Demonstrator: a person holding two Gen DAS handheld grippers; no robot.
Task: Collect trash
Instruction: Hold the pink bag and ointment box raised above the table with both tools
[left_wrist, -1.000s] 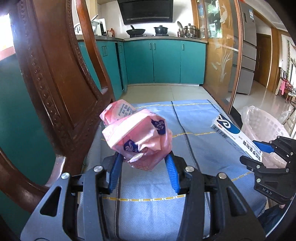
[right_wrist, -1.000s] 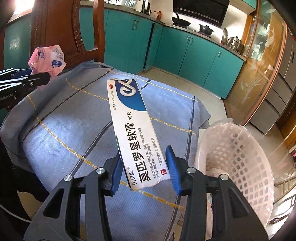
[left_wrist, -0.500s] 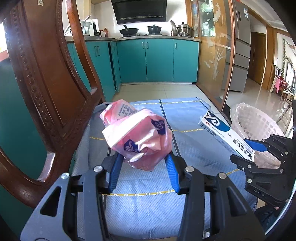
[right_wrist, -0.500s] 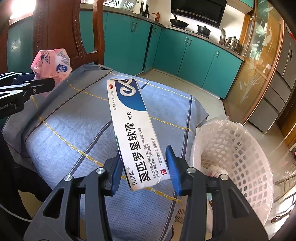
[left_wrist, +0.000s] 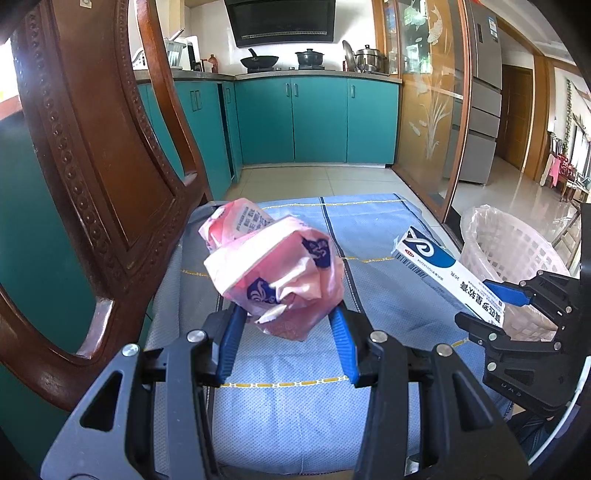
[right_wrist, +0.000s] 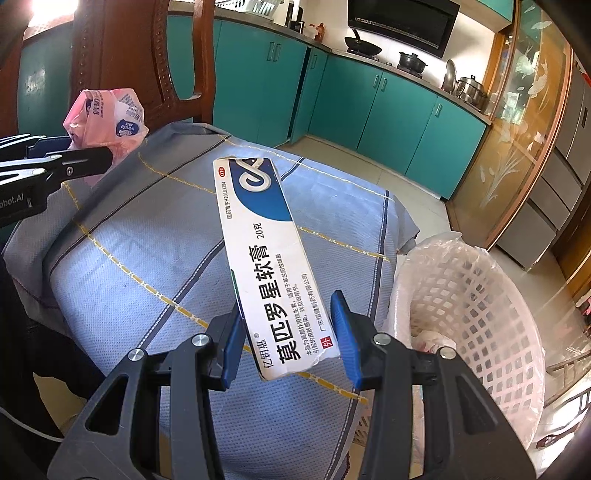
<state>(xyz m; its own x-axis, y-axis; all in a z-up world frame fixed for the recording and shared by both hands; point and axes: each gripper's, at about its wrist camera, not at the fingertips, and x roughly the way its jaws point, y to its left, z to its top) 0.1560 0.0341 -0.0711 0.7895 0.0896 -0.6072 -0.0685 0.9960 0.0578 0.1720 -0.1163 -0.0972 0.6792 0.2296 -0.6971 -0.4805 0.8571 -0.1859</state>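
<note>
Both grippers have drifted a little toward the basket since a second ago: the white plastic laundry-style basket (right_wrist: 476, 317) now fills more of the lower right of the right wrist view, and its clear liner with a bit of crumpled trash inside shows more fully. The grips themselves are unchanged.

The left gripper (left_wrist: 286, 332) is closed on a crumpled pink plastic wrapper (left_wrist: 273, 273) at the centre of its view, the blue pads pressing its lower folds; the wrapper carries dark blue emblems and small print too creased to read.

The right gripper (right_wrist: 288, 332) clamps the near end of a long, flat cardboard ointment box (right_wrist: 266, 258), held above the cloth and tilting away toward the upper centre. It is white with a blue swoosh logo, reading "莫匹罗星软膏", "20克" and "OTC".

Beneath both lies a blue quilted cloth (right_wrist: 147, 266) with yellow dashed and dark lines. A carved wooden chair back (left_wrist: 92, 166) stands at the left.
</note>
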